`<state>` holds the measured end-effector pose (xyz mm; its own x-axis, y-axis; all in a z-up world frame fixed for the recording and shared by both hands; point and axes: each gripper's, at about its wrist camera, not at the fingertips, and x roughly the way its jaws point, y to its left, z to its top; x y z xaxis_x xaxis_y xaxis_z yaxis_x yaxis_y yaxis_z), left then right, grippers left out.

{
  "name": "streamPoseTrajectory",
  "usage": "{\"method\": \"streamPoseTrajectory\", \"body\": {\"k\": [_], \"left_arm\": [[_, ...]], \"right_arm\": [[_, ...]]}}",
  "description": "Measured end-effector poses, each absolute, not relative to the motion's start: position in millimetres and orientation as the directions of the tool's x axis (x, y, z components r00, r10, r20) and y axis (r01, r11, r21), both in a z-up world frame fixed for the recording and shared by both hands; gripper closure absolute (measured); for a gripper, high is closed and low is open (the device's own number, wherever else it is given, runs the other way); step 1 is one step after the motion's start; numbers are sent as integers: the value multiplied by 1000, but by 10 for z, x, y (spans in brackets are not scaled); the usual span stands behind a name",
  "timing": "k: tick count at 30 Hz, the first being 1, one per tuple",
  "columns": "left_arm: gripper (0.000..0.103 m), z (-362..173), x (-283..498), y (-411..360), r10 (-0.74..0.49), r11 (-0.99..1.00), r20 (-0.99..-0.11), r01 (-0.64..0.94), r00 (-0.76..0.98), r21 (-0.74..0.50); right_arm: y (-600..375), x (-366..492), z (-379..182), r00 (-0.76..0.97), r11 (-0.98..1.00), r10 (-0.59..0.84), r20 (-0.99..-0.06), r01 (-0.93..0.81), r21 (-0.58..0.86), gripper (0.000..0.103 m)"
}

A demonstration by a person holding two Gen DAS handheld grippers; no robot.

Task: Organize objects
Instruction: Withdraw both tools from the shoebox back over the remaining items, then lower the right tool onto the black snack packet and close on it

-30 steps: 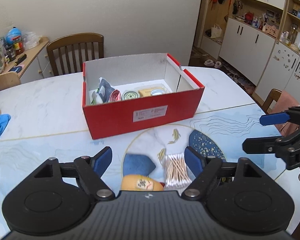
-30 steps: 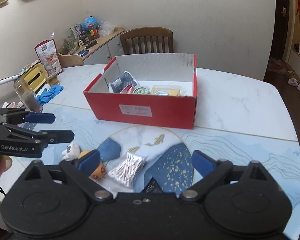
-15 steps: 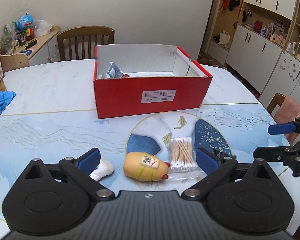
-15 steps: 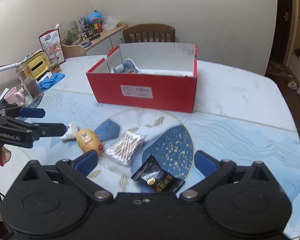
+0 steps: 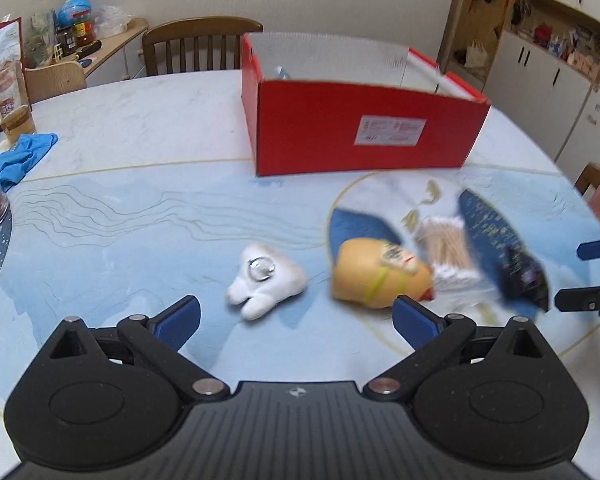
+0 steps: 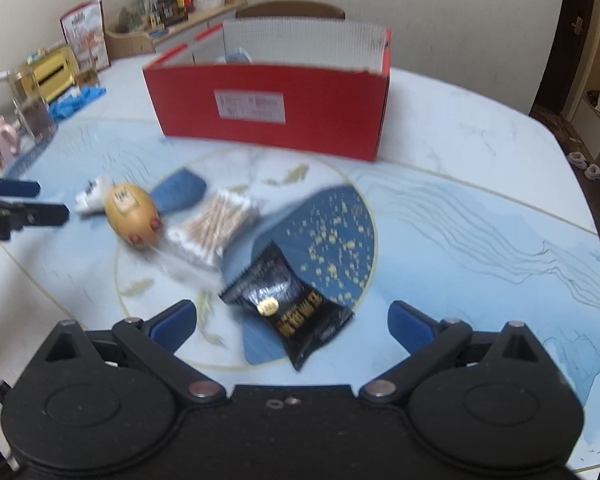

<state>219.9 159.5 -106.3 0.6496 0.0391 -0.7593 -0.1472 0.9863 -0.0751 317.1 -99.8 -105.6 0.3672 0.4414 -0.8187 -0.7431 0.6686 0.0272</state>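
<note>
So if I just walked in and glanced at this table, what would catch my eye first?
Probably the open red cardboard box at the far middle of the pale marble table. Nearer, loose things lie in a row: a white plush toy, a yellow egg-shaped figure, a clear bag of cotton swabs and a black snack packet.

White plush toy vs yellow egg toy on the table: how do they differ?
The white plush toy is soft and lumpy with a shiny round disc on top; the yellow egg toy is smooth and oval with a printed label. The plush is smaller and lies alone, apart from the rest; the egg lies right beside the cotton swab pack. Both lie loose on the table, outside the red box.
</note>
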Motion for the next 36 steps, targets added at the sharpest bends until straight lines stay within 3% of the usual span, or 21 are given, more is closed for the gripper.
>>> {"method": "streamPoseTrajectory", "body": {"k": [12,20,25,33,36], "left_arm": [[0,-1412,2435,1668,50,998,-781,-57,622,18],[3,-1499,2561,1825,41,997,-795,-72,606,-3],[15,-1494,2597,1863,46,997,-792,-75,609,0],[55,-1440,2626,1795,33,999,-784,-38,619,11],[55,-1428,2631,1754,42,999,-788,-35,615,26]], "right_arm": [[-788,3320,-1398,336,647,348,-875,-762,-35,9],[-688,3419,-1484,323,656,326,-888,-754,-34,12],[-662,3435,-1495,322,667,329,-888,-745,-23,15],[-629,3368,-1459,332,675,333,-883,-737,-23,30],[-626,3338,-1427,335,683,331,-882,-730,-21,42]]}}
